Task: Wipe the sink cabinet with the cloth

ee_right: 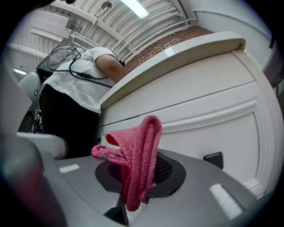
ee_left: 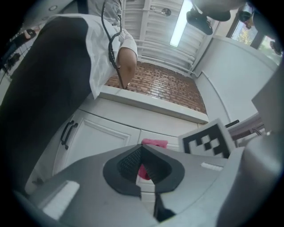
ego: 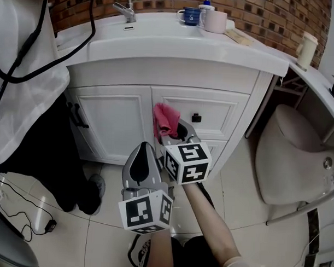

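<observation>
One folded, nubby pink cloth (ee_right: 143, 157)

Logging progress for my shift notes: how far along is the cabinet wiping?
Done: the pink cloth is gripped in the right gripper. In hand: it is held up at the sink cabinet front, near the drawer seam; contact is unclear. Remaining: the wiping itself; no wiped streaks show. The left gripper is shut, empty.

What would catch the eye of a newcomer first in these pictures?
The pink cloth stands out most: it is pinched in the right gripper and held up before the white sink cabinet, near the drawer's black handle. Nearer the camera, the left gripper is shut on nothing. A person in a white shirt stands at the cabinet's left.
</observation>
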A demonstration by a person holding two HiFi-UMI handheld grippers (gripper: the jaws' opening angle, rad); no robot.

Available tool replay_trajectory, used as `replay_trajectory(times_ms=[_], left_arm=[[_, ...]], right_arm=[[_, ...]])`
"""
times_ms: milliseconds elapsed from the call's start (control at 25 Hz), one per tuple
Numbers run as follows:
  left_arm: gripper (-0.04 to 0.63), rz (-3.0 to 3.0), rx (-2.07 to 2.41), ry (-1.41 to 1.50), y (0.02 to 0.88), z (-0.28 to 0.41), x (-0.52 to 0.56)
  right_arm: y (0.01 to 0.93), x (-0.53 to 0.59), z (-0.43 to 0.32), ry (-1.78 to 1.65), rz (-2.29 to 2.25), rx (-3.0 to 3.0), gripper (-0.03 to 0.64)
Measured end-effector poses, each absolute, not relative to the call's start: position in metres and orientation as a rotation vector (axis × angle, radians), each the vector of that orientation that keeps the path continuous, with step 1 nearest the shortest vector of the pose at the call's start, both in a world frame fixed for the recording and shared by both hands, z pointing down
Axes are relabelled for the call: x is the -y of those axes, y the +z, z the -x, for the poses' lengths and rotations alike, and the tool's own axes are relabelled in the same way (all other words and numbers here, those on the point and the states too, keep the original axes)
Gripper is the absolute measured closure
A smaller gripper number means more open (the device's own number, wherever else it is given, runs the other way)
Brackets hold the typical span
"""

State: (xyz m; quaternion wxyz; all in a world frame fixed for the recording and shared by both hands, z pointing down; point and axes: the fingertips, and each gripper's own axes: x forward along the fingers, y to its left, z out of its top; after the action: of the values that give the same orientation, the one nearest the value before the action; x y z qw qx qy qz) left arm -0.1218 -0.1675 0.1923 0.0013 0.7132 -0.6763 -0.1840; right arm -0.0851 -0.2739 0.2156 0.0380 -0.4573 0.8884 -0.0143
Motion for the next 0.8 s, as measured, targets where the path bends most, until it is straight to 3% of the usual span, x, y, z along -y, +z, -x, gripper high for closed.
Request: replay_trajectory(times_ms=[160, 800], left_arm=[[0.58, -2.207, 2.149, -0.606, 0.188, 0.137, 0.168], [0.58, -2.264, 2.106, -0.546, 0.196, 0.114, 0.172]], right_arm=[[0.241, 0.29, 0.096, -0.013, 1.484, -2.794, 0.548], [0.263, 0.298, -0.137, -0.103, 1.862, -2.428, 0.545]])
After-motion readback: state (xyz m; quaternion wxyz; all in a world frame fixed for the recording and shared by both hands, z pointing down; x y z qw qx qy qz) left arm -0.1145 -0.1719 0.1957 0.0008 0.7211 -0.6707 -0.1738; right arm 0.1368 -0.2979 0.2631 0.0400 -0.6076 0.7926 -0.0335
